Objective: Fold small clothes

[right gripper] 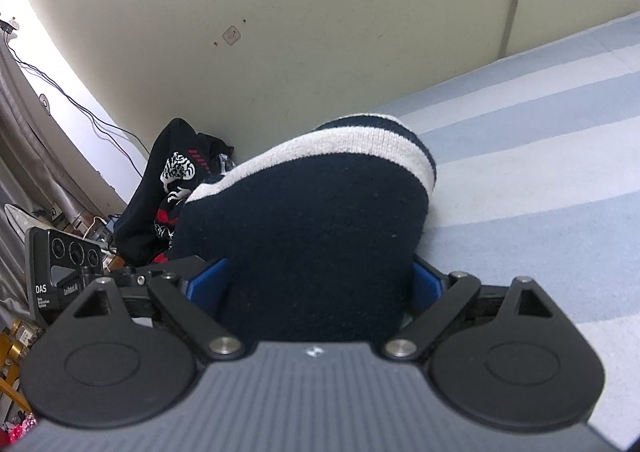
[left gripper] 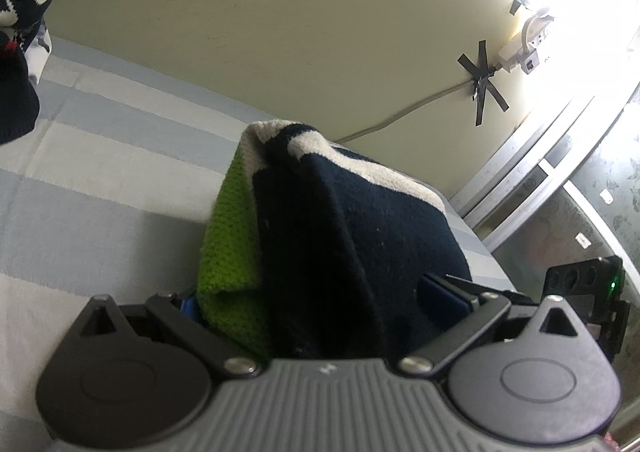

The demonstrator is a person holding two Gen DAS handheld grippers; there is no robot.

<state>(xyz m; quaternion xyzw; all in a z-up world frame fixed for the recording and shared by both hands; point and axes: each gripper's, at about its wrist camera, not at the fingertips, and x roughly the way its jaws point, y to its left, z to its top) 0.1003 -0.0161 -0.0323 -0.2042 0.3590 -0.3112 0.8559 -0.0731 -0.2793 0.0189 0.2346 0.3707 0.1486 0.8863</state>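
- Knit garment, navy with a grey-white band and a lime-green panel, lies bunched on the striped blue-and-white bed cover, close to the cream wall.
- Left gripper: the garment fills the gap between its blue pads. The green panel covers the left pad and the navy fabric lies against the right pad. Whether the pads press on the cloth cannot be told from this view.
- Right gripper: jaws stand wide apart. The navy fabric sits between the blue pads. The pads flank the cloth at both sides; a firm clamp is not visible.
- Second dark garment, navy with white and red pattern, lies heaped at the wall beyond the first, toward the left of the right wrist view. It also shows at the upper left corner of the left wrist view.
- Cable, fixed with black tape, runs along the wall behind the bed.
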